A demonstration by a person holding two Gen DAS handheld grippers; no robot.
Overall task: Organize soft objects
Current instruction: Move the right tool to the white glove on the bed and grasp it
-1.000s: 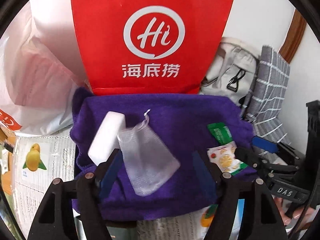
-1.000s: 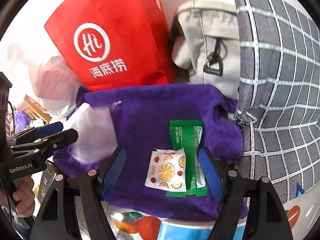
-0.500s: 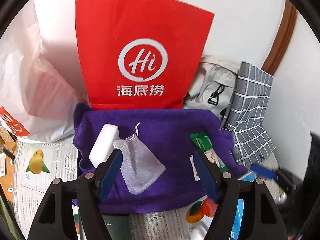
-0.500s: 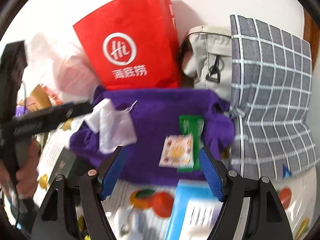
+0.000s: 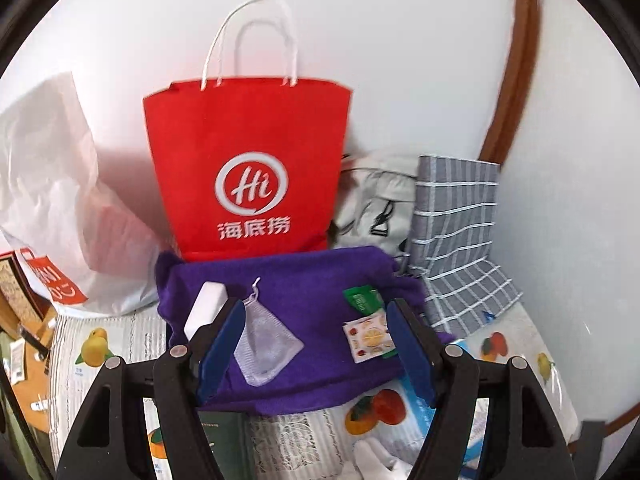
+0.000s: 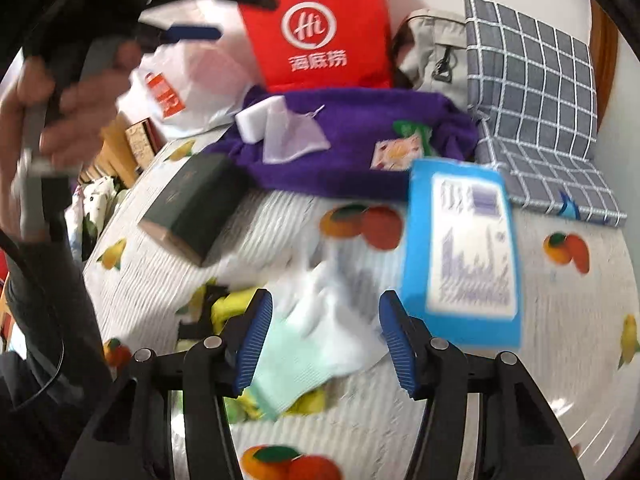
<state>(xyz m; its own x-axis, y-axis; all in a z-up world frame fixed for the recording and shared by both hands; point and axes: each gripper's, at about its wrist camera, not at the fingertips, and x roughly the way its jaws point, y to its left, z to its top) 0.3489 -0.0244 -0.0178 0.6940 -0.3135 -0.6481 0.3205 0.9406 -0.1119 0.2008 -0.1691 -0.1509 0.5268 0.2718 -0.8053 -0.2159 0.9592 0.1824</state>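
Right claw (image 6: 326, 338) is closing, with a pale mint-and-white knitted glove (image 6: 320, 320) lying between its blue ribbed pads; blur hides whether the pads touch fabric yet, but a gap looks visible on the right side, so I read it as not gripping. Glove sits dead ahead of the claw and slightly left of centre, flat on the fruit-print table (image 6: 560, 320). Its long axis runs diagonally: cuff end near the left pad, close to the claw base, fingers fanning away up and right. So the pads close across the narrow cuff/palm section, which looks like the right bite for limp fabric.

Left claw (image 5: 314, 344) is spread and empty, held up off the table, looking down over the purple fleece towel (image 5: 304, 280) with a white sponge block (image 5: 208, 308) by its left pad and a sheer mesh pouch (image 5: 268, 344) between the pads, well below them.

Right claw is clearly nearer the glove. A blue rectangular tissue pack (image 6: 464, 256) lies just right of the glove, beyond the right pad; judgement: it could get nudged if the claw drifts right.
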